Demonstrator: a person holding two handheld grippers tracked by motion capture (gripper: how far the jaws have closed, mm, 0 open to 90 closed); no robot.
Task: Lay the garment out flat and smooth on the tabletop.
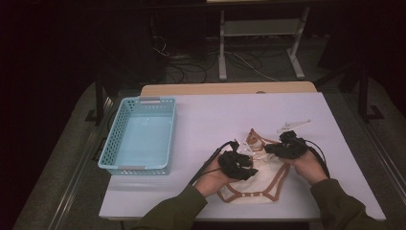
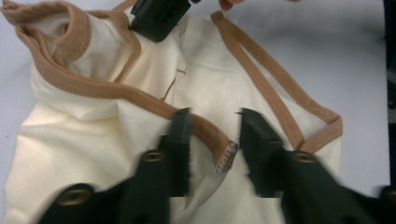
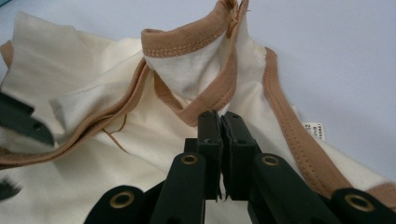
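Observation:
A cream garment point(image 1: 261, 179) with tan trim lies crumpled on the white table point(image 1: 215, 115), near its front edge. My left gripper point(image 1: 242, 160) rests on the garment's left part. In the left gripper view its jaws point(image 2: 212, 126) stand apart, and a tan trim end point(image 2: 224, 156) lies between them with a gap on each side. My right gripper point(image 1: 282, 146) is at the garment's upper right. Its jaws point(image 3: 219, 116) are pressed together on a fold of the cream cloth point(image 3: 196, 79) just below the tan neckline. The right gripper's tip point(image 2: 159, 16) shows in the left gripper view.
A light blue plastic basket point(image 1: 139, 134) stands on the table's left side. A small clear plastic piece point(image 1: 293, 126) lies behind the right gripper. Beyond the table are a white frame's legs point(image 1: 222, 57) and cables on the dark floor.

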